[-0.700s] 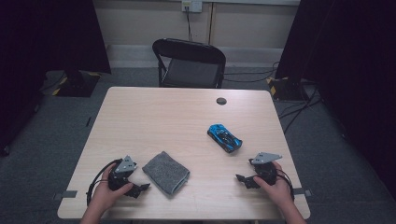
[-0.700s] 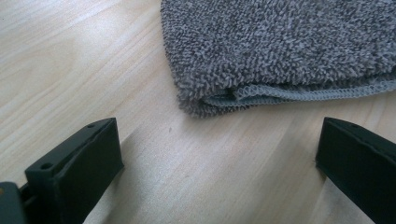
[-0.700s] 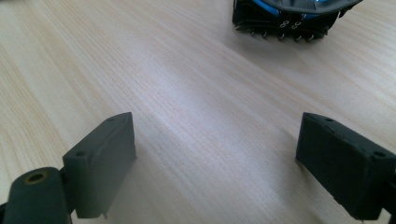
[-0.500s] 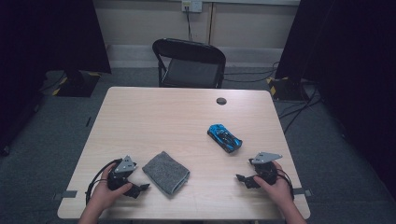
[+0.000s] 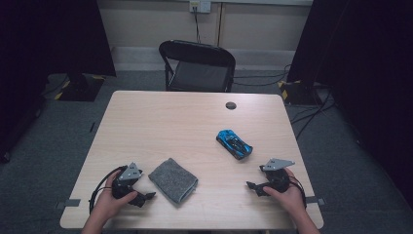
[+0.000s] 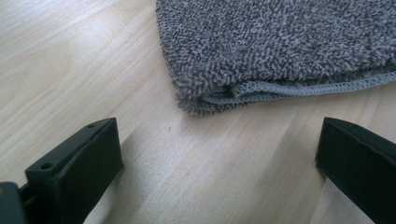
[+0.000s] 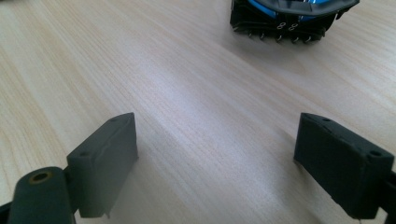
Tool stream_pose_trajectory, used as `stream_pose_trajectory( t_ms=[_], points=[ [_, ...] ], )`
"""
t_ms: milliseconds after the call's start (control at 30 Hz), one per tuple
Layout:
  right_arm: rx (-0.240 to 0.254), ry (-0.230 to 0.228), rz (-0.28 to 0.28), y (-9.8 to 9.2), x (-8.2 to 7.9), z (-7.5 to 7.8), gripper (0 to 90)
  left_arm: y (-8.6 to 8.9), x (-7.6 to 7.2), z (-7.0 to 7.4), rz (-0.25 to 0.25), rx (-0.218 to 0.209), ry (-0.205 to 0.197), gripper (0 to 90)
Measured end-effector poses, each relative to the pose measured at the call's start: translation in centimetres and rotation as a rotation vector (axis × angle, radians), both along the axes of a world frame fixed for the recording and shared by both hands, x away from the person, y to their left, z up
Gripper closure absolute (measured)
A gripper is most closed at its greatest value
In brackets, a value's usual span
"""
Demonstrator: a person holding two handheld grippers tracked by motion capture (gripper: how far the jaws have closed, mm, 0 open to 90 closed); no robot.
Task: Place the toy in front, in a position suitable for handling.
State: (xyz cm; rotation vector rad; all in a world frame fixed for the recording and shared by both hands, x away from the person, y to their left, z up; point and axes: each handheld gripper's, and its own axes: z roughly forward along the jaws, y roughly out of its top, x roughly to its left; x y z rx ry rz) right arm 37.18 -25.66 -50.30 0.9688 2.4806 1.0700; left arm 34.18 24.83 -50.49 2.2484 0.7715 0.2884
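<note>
- High view: a folded grey terry cloth [image 5: 173, 180] lies near the front edge of the pale wooden counter [image 5: 165, 122], just beside the left gripper [image 5: 146, 197].
- Left gripper view: its fingers [image 6: 74, 172] stand wide apart, empty, the cloth's [image 6: 280, 46] corner ahead.
- Right gripper [image 5: 252, 186] rests low, fingers [image 7: 105, 163] spread, holding nothing.
- A blue toy car [image 5: 234, 144] sits beyond it.

A pale wood-grain table [image 5: 195, 122] with a smooth, faintly sheeny top bears a folded grey terry cloth [image 6: 280, 46], looped and rough with a stitched hem, and a glossy blue plastic toy car [image 5: 234, 144]; gripper jaws are matt black.
</note>
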Motion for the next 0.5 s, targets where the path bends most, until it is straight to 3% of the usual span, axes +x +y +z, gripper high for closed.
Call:
stream_pose_trajectory(
  t_ms=[200,267,500],
  points=[
    [-0.04,0.039,0.007,0.3,0.4,0.6,13.4,0.0,0.0,0.0,0.0,0.001,0.0,0.0],
    [-0.048,0.033,0.008,0.5,0.7,0.9,13.5,0.0,0.0,0.0,0.0,0.001,0.0,0.0],
    [0.011,0.037,-0.017,0.8,2.1,2.1,13.5,0.0,0.0,0.0,0.002,0.001,-0.001,0.0]
  ],
)
